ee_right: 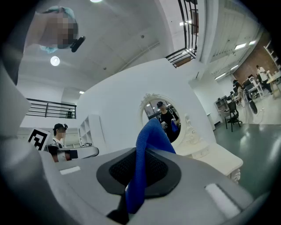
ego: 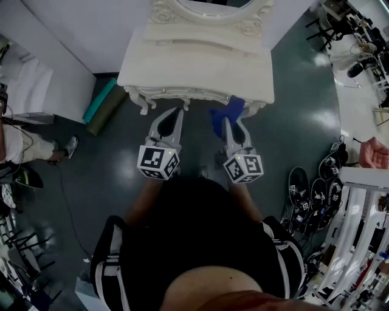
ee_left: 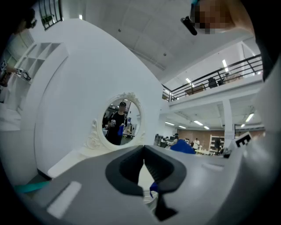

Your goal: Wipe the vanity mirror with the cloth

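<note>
The right claw (ego: 230,121) is clamped on the blue cloth (ee_right: 147,154), whose fold stands up between its jaws at lower centre of the right gripper view. The left claw (ee_left: 143,154) is closed on nothing. Both hang at the front edge of the white bench (ego: 194,61). The oval mirror (ee_right: 164,117), top centre in the head view, is well apart from the cloth. Best to reach over the bench, lay the loose fold flat on the glass, and keep the hard jaws off it.

Head view dim, corners dark; tabletop (ego: 194,61) below vanity mirror (ego: 209,6) washed out, floor (ego: 304,121) glare right of it. Gripper views brighter, fisheye-warped; strip lights (ee_left: 226,65) right of mirror.
</note>
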